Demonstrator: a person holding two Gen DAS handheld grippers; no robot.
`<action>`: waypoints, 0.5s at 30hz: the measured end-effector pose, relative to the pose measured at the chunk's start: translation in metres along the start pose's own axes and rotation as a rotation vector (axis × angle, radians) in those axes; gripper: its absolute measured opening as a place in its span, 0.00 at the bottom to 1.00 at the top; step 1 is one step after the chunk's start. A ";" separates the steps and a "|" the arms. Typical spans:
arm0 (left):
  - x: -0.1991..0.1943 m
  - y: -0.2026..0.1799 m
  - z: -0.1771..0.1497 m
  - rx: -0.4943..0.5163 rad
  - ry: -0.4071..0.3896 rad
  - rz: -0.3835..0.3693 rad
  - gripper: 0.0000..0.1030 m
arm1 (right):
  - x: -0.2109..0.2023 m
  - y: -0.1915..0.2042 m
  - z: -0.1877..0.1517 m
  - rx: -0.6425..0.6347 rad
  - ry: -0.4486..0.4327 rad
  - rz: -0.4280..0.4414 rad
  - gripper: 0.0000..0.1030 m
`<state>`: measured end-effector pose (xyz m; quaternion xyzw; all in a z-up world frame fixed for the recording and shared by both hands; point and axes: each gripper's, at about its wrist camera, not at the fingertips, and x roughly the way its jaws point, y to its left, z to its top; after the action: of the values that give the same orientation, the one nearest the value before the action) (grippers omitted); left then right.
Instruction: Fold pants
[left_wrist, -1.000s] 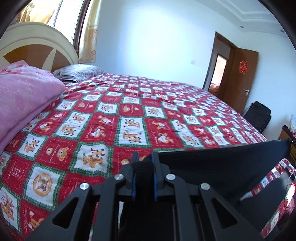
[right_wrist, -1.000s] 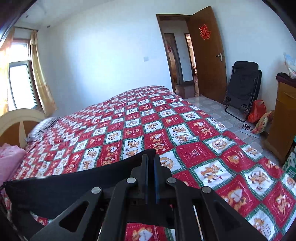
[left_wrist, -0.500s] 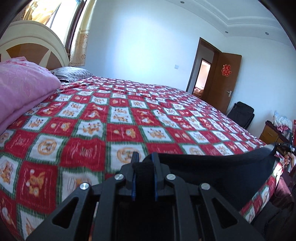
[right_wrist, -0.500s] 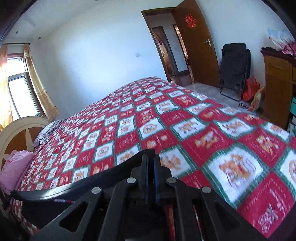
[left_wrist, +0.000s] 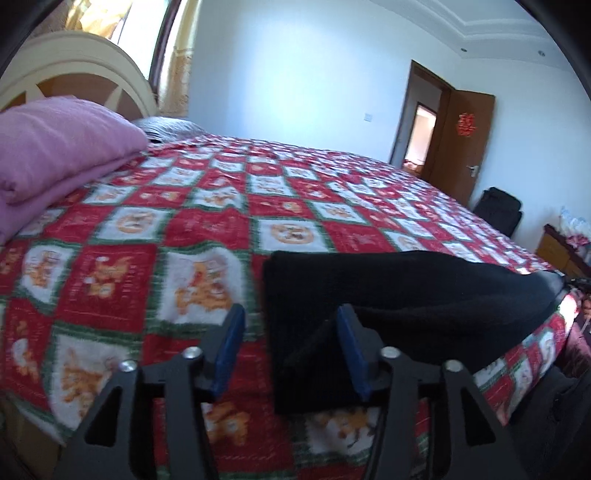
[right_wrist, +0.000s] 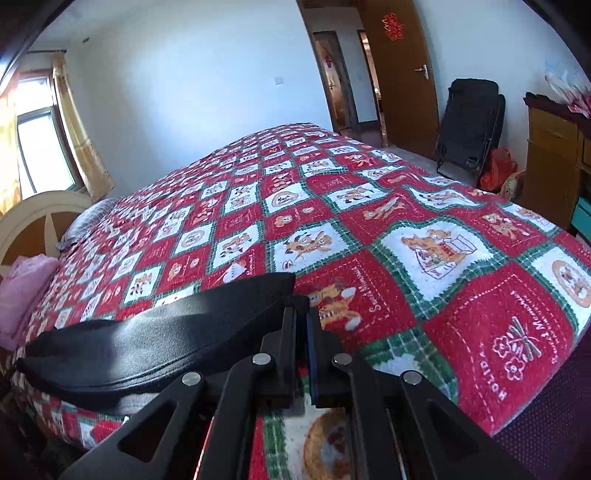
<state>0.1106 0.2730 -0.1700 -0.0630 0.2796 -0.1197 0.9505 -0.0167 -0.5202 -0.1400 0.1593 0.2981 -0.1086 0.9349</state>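
A bed (left_wrist: 207, 229) under a red, white and green cartoon-check quilt (right_wrist: 406, 236) fills the room ahead of both claws, its cream headboard (left_wrist: 81, 59) far beyond the left claw and to its left. A folded pink blanket (left_wrist: 55, 151) is stacked ahead of the left claw on its left side, with a grey striped pillow (left_wrist: 166, 127) just behind it. A brown door (right_wrist: 399, 66) stands open well beyond the right claw, and a black folding chair (right_wrist: 469, 122) leans against the wall to that claw's front right.

The black pants (left_wrist: 388, 295) lie on the quilt near the bed's front edge, stretched crosswise between the two claws. The left claw (left_wrist: 291, 343) stands spread, its jaws having just been opening; one end of the pants lies between the blue pads (left_wrist: 231, 343), against the right-hand pad and clear of the left-hand one, so nothing is pinched. The right claw (right_wrist: 301, 325) is all but pressed together, a thin slit between its jaws having just begun to show. The other end of the pants (right_wrist: 166, 339) reaches its tips from the left, and whether cloth is caught in that slit cannot be told.
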 end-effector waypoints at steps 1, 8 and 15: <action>-0.005 0.006 -0.002 -0.005 -0.005 0.035 0.65 | -0.005 -0.001 -0.001 -0.001 -0.006 -0.013 0.23; -0.026 0.034 -0.018 -0.088 0.016 0.133 0.66 | -0.047 0.017 0.004 -0.001 -0.096 -0.032 0.56; -0.022 0.000 -0.020 -0.119 0.066 0.042 0.66 | -0.043 0.161 0.004 -0.372 -0.071 0.066 0.56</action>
<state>0.0818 0.2783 -0.1748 -0.1095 0.3187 -0.0849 0.9377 -0.0010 -0.3682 -0.0734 -0.0103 0.2746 -0.0265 0.9611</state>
